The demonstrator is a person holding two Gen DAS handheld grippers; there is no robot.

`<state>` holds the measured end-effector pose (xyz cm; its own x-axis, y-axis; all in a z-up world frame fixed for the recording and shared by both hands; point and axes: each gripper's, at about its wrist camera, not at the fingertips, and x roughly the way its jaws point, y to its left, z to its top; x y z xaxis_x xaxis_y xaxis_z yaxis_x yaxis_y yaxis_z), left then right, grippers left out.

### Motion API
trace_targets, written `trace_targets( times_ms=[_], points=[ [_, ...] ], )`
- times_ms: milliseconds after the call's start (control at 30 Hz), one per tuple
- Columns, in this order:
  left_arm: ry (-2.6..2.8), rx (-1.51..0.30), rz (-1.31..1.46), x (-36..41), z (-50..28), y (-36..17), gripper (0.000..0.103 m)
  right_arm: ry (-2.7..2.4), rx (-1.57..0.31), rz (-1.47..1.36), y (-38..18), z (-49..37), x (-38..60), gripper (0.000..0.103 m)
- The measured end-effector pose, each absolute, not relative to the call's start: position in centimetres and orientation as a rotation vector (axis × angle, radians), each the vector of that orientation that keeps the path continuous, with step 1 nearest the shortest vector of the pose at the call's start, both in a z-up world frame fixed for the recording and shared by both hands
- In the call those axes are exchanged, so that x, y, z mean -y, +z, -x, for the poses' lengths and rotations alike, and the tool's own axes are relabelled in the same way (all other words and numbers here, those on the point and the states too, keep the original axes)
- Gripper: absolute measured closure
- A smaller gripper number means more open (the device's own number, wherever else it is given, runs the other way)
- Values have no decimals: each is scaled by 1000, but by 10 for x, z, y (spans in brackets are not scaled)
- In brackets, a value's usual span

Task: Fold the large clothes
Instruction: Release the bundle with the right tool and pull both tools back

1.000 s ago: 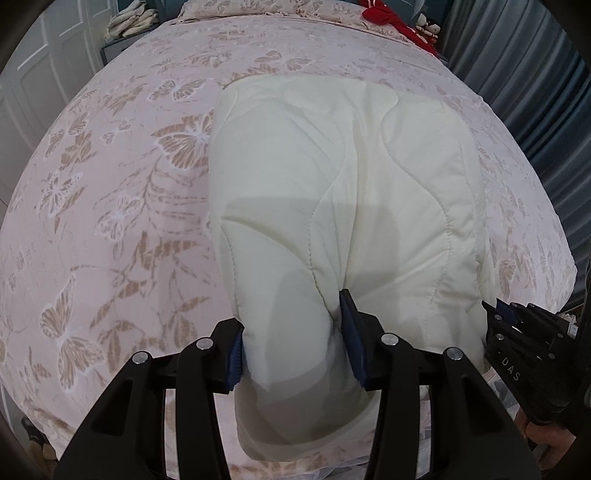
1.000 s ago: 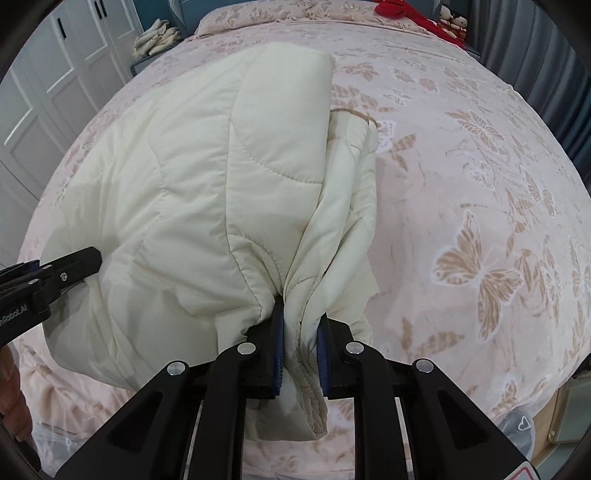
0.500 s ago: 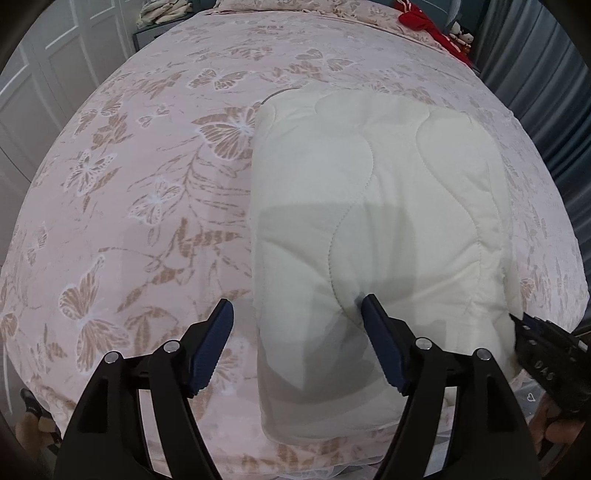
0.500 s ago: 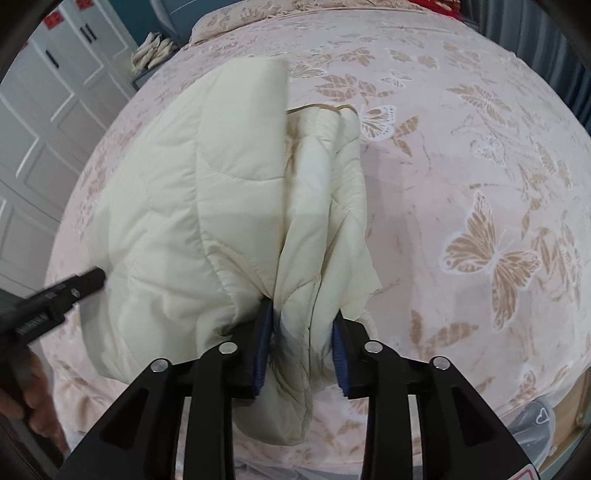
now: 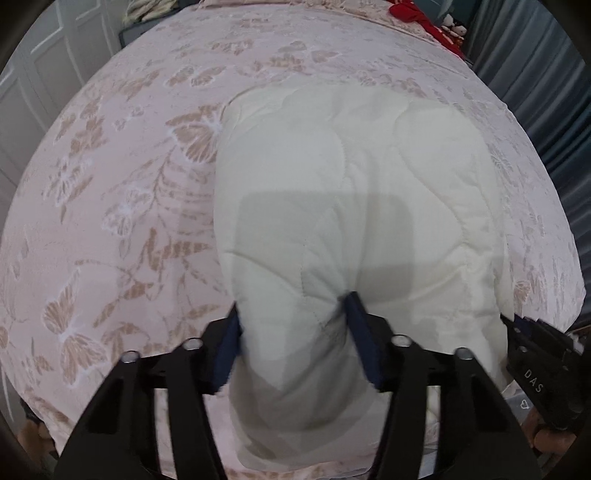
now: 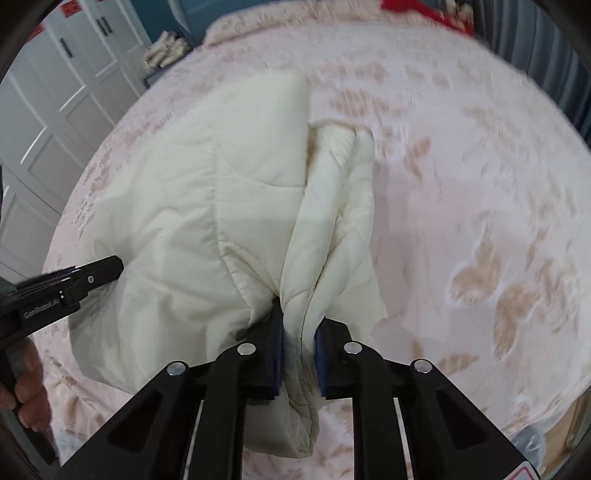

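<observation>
Left wrist view: your left tongs (image 5: 293, 328) have just closed on the near edge of the cream quilted padded garment (image 5: 354, 206).
Your right tongs (image 6: 298, 341), also just closing, pinch its bunched right edge; it lies on the pink butterfly-print bed (image 6: 480, 192), with white wardrobe doors (image 6: 55, 96) beyond.

Bed (image 5: 122, 206) covered by pink spread with tan butterfly print. 1 folded cream quilted garment (image 5: 362, 192) lies directly on it; red fabric (image 5: 413, 11) at far end.
</observation>
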<state>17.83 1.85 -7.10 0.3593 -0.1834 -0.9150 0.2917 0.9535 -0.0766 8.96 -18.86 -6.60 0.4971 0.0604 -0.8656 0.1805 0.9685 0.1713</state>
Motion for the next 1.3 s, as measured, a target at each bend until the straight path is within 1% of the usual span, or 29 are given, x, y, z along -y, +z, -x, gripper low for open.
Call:
trace_targets(
  times_ms=[67,133,200,267,333,367,400,433,467,567,633,700,767,867,900,967,1033,1100,1167,1200,1300],
  points=[
    [-316,-1122,-120,-16,-177,-58,69,-86,-984,-238,-49,-92,189,90],
    [-329,-1072,-134,-14,-180,-42,71,-100,-924,-204,-32,-98,187,90],
    [-333,-1017,-168,-9,-187,-28,71,-104,-929,-193,-28,-112,187,89],
    [-318,-992,-203,-2,-196,-26,70,-111,-990,-208,-49,-130,193,89],
    [-303,-983,-239,6,-207,-38,69,-122,-1060,-239,-75,-140,195,88],
    [-296,-996,-253,8,-212,-49,66,-119,-1101,-276,-91,-141,200,86],
    [-287,-1028,-268,11,-216,-63,61,-117,-1109,-294,-96,-139,202,82],
    [-278,-1040,-271,10,-216,-70,58,-115,-1110,-314,-98,-136,205,78],
    [-270,-1042,-283,10,-212,-75,56,-114,-1109,-333,-97,-132,208,76],
    [-258,-1005,-343,10,-197,-76,51,-109,-1105,-399,-88,-119,221,68],
    [-240,-1005,-354,6,-192,-72,47,-134,-1085,-404,-77,-110,223,66],
    [-229,-1013,-336,1,-186,-66,39,-164,-1048,-391,-58,-98,226,66],
    [-214,-1021,-318,-5,-181,-60,36,-171,-1001,-360,-38,-88,221,66],
    [-187,-1039,-280,-13,-172,-52,33,-80,-955,-295,-8,-80,196,71],
    [-183,-1045,-272,-14,-170,-52,33,-57,-958,-272,-5,-80,188,75],
    [-157,-1060,-253,-20,-163,-51,33,-8,-974,-223,-6,-82,172,76],
    [-145,-1063,-260,-21,-158,-50,33,14,-1014,-188,-19,-86,157,82],
    [-142,-1067,-272,-22,-153,-51,33,-18,-1053,-140,-38,-88,150,83],
    [-152,-1078,-268,-23,-148,-53,33,-79,-1068,-75,-55,-88,150,91],
    [-156,-1088,-261,-24,-146,-55,33,-109,-1079,-45,-65,-90,152,98],
    [-166,-1102,-264,-24,-141,-62,32,-119,-1124,-51,-89,-92,158,100]
  ],
)
